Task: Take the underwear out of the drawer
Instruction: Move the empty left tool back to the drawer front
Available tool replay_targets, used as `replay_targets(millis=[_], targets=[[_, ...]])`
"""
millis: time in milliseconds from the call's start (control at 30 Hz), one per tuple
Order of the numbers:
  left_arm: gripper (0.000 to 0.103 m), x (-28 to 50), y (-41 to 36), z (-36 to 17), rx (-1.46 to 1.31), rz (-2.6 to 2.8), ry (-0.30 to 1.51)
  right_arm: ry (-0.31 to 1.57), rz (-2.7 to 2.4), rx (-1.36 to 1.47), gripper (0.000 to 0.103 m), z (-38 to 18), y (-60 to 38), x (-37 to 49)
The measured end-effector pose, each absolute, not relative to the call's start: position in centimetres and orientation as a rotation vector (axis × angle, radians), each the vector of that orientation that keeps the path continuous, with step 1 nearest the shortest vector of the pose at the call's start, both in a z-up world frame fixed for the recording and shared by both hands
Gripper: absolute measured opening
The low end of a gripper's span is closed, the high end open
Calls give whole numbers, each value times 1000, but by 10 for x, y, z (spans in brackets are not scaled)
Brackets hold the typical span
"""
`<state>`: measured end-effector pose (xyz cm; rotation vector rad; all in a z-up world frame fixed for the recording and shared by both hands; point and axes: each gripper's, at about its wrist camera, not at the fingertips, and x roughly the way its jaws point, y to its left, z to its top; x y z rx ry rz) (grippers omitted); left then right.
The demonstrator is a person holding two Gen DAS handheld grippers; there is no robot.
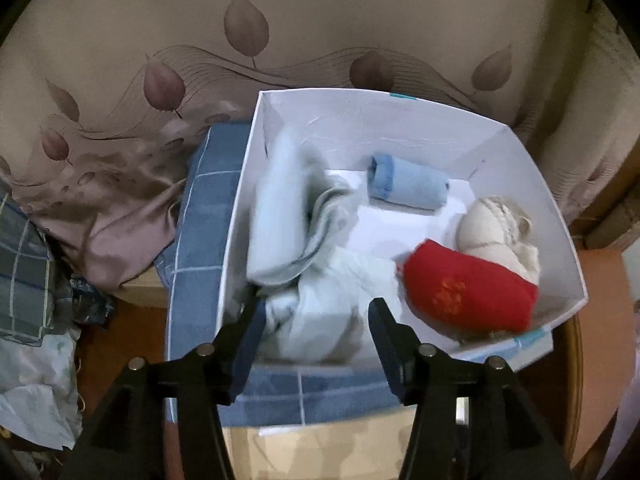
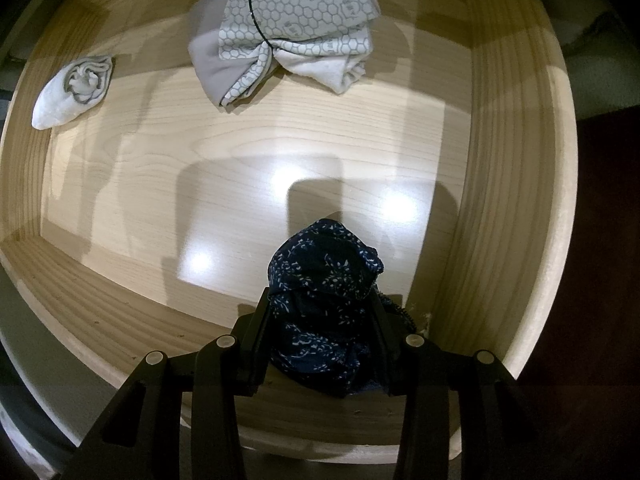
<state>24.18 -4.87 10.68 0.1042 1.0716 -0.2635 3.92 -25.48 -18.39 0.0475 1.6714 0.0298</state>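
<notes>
Below us a pale wooden drawer lies open, its glossy floor mostly bare. Our right gripper is clamped on a dark navy floral bundle of underwear, low inside the drawer. A folded grey honeycomb-print garment and a small white rolled piece remain. Our left gripper stands apart over a crumpled pale blue garment in a white cardboard box beside a red bundle. We judge the job partly done.
</notes>
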Motion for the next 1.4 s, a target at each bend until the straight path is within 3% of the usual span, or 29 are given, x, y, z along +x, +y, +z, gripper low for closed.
replay_targets(millis=[467, 1400], targets=[[56, 157, -6, 148, 153, -308, 980, 1678, 7, 45, 39, -184, -254, 41], [57, 70, 15, -18, 133, -83, 1083, 1683, 4, 11, 39, -180, -242, 44]])
